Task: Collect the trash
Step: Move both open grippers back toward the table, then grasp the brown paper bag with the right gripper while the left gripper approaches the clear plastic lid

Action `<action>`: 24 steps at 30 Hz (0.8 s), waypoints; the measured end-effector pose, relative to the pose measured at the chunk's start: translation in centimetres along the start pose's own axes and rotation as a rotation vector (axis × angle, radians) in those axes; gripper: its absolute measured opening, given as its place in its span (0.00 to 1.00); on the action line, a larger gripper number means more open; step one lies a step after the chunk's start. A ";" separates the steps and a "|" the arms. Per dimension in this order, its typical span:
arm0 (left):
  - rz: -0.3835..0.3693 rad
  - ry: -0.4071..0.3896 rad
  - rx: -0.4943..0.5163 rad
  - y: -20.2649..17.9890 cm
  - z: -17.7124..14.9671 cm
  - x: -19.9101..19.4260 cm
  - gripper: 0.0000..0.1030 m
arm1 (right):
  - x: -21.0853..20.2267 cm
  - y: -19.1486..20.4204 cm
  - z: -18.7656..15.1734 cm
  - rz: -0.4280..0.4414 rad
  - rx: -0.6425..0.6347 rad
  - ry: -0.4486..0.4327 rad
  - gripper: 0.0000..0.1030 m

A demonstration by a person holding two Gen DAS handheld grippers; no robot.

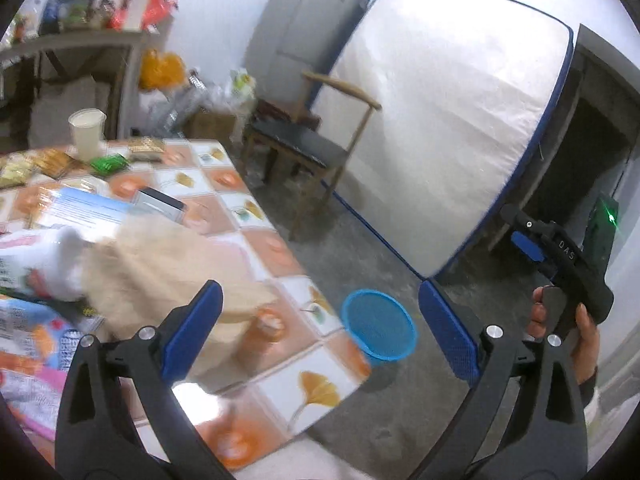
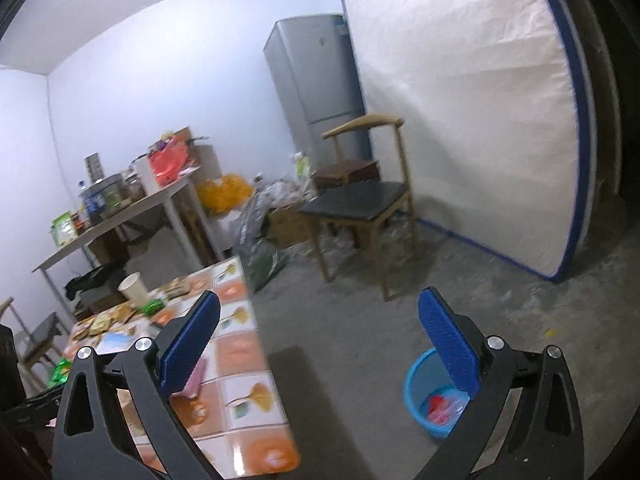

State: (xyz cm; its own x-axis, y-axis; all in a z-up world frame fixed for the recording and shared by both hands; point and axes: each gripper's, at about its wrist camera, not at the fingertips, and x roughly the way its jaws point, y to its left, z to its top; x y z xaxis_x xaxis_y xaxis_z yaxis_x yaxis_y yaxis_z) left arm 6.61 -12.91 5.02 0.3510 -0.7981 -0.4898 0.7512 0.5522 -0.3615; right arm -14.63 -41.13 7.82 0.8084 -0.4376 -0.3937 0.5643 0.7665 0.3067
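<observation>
left gripper (image 1: 320, 332) fingers spread wide, empty | right gripper (image 2: 318, 344) fingers released, empty | trash on the surface (image 1: 276, 248) at my left's 10 o'clock, left hand nearer | blue bin (image 1: 378, 330) on floor dead ahead, already holding trash

A blurred beige lump (image 1: 160, 276) (cloth or bag, unclear) hides part of the table (image 1: 304, 392).
</observation>
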 end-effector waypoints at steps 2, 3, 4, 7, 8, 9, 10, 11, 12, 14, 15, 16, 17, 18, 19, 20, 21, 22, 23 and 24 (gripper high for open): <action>0.048 -0.023 0.020 0.7 -0.6 -1.4 0.92 | 0.5 0.8 -0.6 0.044 0.002 0.041 0.94; 0.074 -0.039 0.026 1.2 -1.1 -2.2 0.92 | 0.8 1.3 -1.2 0.068 -0.005 0.069 0.94; 0.096 -0.047 0.026 1.8 -1.6 -3.1 0.92 | 1.2 1.6 -1.6 0.082 -0.011 0.084 0.94; 0.151 -0.057 0.002 4.1 -3.0 -4.7 0.92 | 2.1 3.6 -3.3 0.119 -0.023 0.106 0.94; 0.162 -0.059 -0.015 5.0 -3.4 -5.1 0.92 | 2.4 4.3 -3.7 0.133 -0.021 0.117 0.94; 0.166 -0.061 -0.034 5.8 -3.7 -5.4 0.92 | 2.8 5.0 -4.2 0.161 -0.021 0.133 0.94; 0.172 -0.062 -0.052 6.5 -3.9 -5.8 0.92 | 3.4 5.9 -4.8 0.200 -0.023 0.159 0.94; 0.177 -0.063 -0.070 7.1 -4.1 -6.0 0.92 | 3.9 6.8 -5.4 0.229 -0.024 0.183 0.94; 0.176 -0.069 -0.090 7.8 -4.3 -6.4 0.92 | 4.5 7.7 -6.0 0.251 -0.024 0.209 0.94; 0.179 -0.076 -0.112 8.8 -4.7 -6.6 0.92 | 5.9 9.4 -6.8 0.311 -0.021 0.271 0.94; 0.185 -0.072 -0.118 9.2 -4.8 -6.6 0.92 | 6.5 10.1 -7.0 0.329 -0.020 0.294 0.94; 0.198 -0.070 -0.115 9.5 -4.8 -6.4 0.92 | 7.0 11.0 -7.4 0.353 -0.027 0.323 0.94; 0.209 -0.070 -0.108 9.6 -4.9 -6.3 0.92 | 7.4 12.0 -7.7 0.382 -0.049 0.341 0.94; 0.221 -0.070 -0.095 9.7 -4.8 -6.2 0.92 | 7.6 13.2 -7.8 0.406 -0.079 0.350 0.94; 0.226 -0.071 -0.087 9.7 -4.9 -6.2 0.92 | 7.7 14.1 -7.9 0.417 -0.107 0.351 0.93; 0.230 -0.069 -0.083 9.8 -4.9 -6.1 0.92 | 7.9 15.4 -7.9 0.433 -0.158 0.347 0.93; 0.234 -0.067 -0.083 9.9 -4.9 -5.9 0.92 | 8.0 16.2 -7.8 0.446 -0.190 0.345 0.92; 0.232 -0.065 -0.084 10.0 -4.9 -5.8 0.92 | 8.2 17.6 -7.8 0.464 -0.246 0.345 0.91; 0.228 -0.062 -0.085 10.0 -5.1 -5.8 0.92 | 8.5 18.7 -7.8 0.476 -0.296 0.343 0.91; 0.230 -0.062 -0.088 10.1 -5.2 -5.7 0.92 | 8.9 19.9 -8.0 0.490 -0.349 0.346 0.88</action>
State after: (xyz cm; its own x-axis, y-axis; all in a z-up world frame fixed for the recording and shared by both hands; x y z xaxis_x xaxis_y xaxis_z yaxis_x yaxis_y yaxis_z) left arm 9.29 -1.50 0.06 0.5422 -0.6610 -0.5187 0.5973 0.7374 -0.3154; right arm 2.46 -25.97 3.54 0.8234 0.1285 -0.5527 0.0142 0.9691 0.2463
